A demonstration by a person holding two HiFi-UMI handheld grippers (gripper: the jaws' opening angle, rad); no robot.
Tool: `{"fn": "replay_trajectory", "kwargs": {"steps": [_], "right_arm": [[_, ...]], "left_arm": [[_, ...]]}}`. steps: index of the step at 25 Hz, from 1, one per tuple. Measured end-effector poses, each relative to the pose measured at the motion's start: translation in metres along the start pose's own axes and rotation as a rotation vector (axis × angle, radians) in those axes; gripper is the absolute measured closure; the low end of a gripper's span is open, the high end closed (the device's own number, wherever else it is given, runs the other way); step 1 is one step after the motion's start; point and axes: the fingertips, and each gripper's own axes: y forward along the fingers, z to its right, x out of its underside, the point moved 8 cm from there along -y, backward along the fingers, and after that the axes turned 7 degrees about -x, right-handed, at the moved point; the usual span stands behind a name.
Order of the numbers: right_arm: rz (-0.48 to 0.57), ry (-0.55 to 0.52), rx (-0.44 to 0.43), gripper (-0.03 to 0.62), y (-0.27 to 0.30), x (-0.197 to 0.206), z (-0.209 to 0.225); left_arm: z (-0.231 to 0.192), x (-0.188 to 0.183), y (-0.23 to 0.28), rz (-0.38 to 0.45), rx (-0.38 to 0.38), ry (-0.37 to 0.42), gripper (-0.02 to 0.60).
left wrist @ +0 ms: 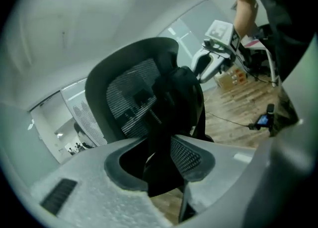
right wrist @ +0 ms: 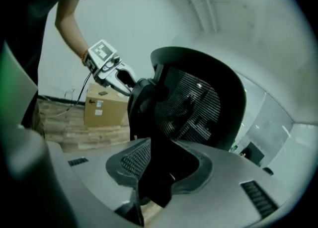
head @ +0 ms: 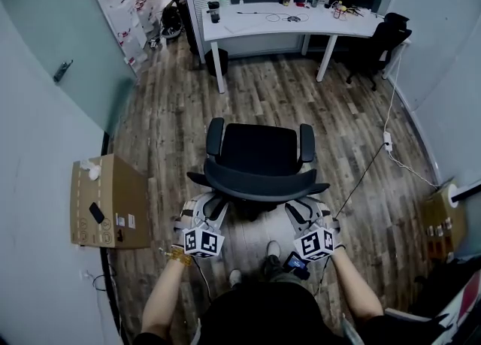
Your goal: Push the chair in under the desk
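Note:
A black office chair (head: 259, 152) stands in the middle of the wooden floor, its seat facing the white desk (head: 301, 22) far across the room. I stand behind it. My left gripper (head: 204, 207) and right gripper (head: 304, 212) reach under the curved backrest from either side. In the left gripper view the mesh backrest (left wrist: 131, 98) fills the picture, and a black back strut stands between the parted jaws of the left gripper (left wrist: 161, 165). The right gripper view shows the same backrest (right wrist: 198, 103), with a dark strut in the gap of the right gripper (right wrist: 159, 165).
A cardboard box (head: 109, 201) sits against the left wall and another box (head: 440, 219) at the right. A cable with a power strip (head: 388, 140) crosses the floor on the right. A second black chair (head: 383, 39) stands at the desk's right end, a bin (head: 219, 62) under its left.

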Motion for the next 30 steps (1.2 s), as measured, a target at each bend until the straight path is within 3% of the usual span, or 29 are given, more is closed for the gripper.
{"fn": "replay_trajectory", "kwargs": {"steps": [3,5,13,24,27,30], "right_arm": [[-0.041,-0.136,-0.035,0.476,0.004,0.010,0.001],[-0.065,-0.179,-0.062,0.472,0.006,0.017,0.002],[-0.155,-0.171,-0.062,0.447,-0.002,0.048,0.025],[-0.263,-0.190,-0.139,0.412,-0.004,0.081,0.044],[-0.247,-0.149,-0.149,0.416,-0.002,0.087,0.050],[-0.233,-0.134,-0.146,0.431,0.002,0.087,0.053]], "left_arm": [[0.005,0.005,0.010,-0.034,0.057,0.108,0.424],[0.007,0.009,0.016,-0.052,0.084,0.136,0.407],[-0.017,0.039,0.025,-0.142,0.070,0.016,0.364],[-0.035,0.071,0.040,-0.257,0.144,0.049,0.310],[-0.032,0.072,0.051,-0.280,0.213,0.085,0.287],[-0.032,0.071,0.061,-0.276,0.238,0.070,0.282]]}}
